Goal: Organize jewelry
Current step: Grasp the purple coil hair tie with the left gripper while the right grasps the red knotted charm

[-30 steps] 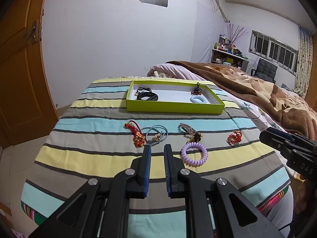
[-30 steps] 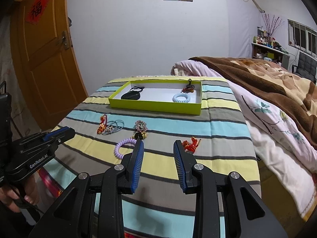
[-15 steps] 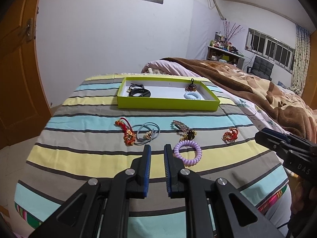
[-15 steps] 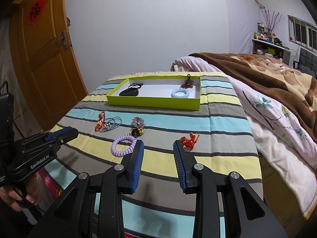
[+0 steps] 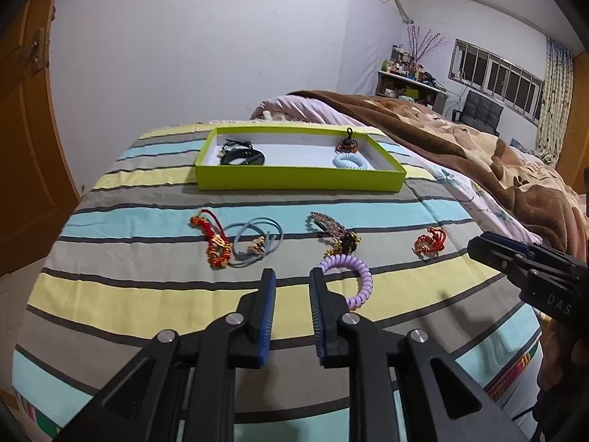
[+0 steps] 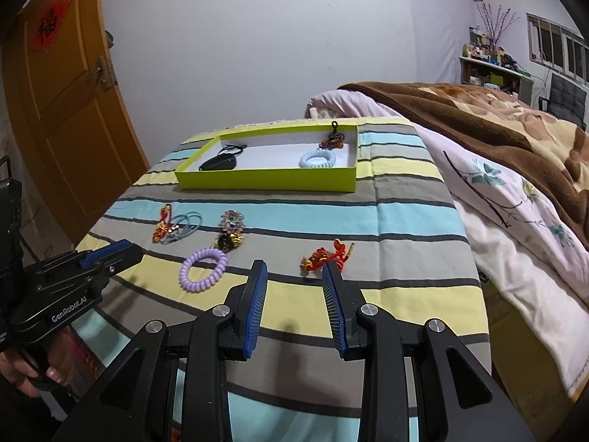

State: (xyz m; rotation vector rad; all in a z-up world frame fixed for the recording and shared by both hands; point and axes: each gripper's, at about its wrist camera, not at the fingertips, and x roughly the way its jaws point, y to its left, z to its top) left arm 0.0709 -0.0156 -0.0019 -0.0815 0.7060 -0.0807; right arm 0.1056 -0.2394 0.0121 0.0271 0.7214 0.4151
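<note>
Nearest the left wrist camera, the left gripper (image 5: 291, 276) hangs over the striped tablecloth (image 5: 147, 294) with its blue-padded fingers a little apart and nothing between them; its right fingertip covers part of a purple spiral hair tie (image 5: 355, 276) lying on a yellow stripe. The right gripper (image 6: 294, 269) hangs with its fingers wider apart, also empty, just short of a red knotted charm (image 6: 325, 254) on the grey stripe. Farther along the cloth lie a second red and gold knotted charm (image 5: 215, 239), touching a loop of blue-grey hair bands (image 5: 257, 241), and a beaded hair clip (image 5: 333, 230) beside the purple tie. Beyond these sits a lime-green tray (image 5: 300, 180) holding a black pendant on a cord (image 5: 241, 154) at its left end and a pale blue spiral hair tie (image 5: 349, 162) with a dark beaded ornament (image 5: 348, 143) at its right end.
</note>
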